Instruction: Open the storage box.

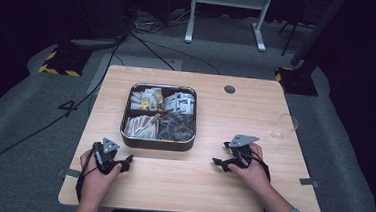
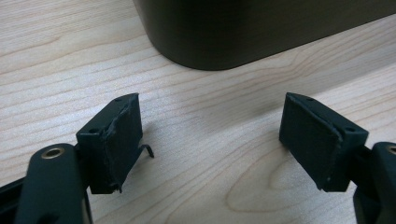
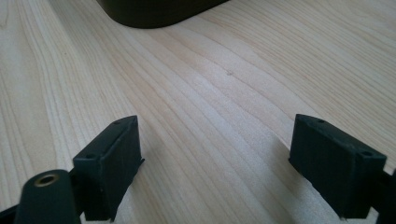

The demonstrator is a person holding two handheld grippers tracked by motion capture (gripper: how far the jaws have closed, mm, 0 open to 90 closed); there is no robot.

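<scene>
- High view first: the divided tin tray (image 1: 157, 140) sits on the tabletop (image 1: 210, 188) left of the middle, nearer the far edge than the near one, its four compartments packed with small sachets (image 1: 178, 102) and paper sticks (image 1: 141, 127).
- The tray looks like stiff metal with a smooth dark wall (image 2: 243, 32) and rounded corners; I judge it slippery to pinch from outside, so the upright rim is the likelier hold, or a push along the side.
- The packets inside look light, thin and floppy; taking one by its free upper edge seems safer than digging between neighbours, which are packed tight and could come out with it.
- Left gripper (image 1: 122, 162) rests on the tabletop just short of the tray's near left corner, jaws apart and nothing between them; the left gripper view shows bare wood in the gap.
- Right gripper (image 1: 220, 163) lies well right of the tray, pointing toward it, also spread with only wood grain between the pads (image 3: 114, 163).
- A clear drinking glass (image 1: 285, 127) stands near the right edge, behind the right hand: fragile and easy to knock on a wide swing.
- Open room lies between tray and right hand, and along the near strip; a round cable port (image 1: 230, 89) marks the far side.
</scene>
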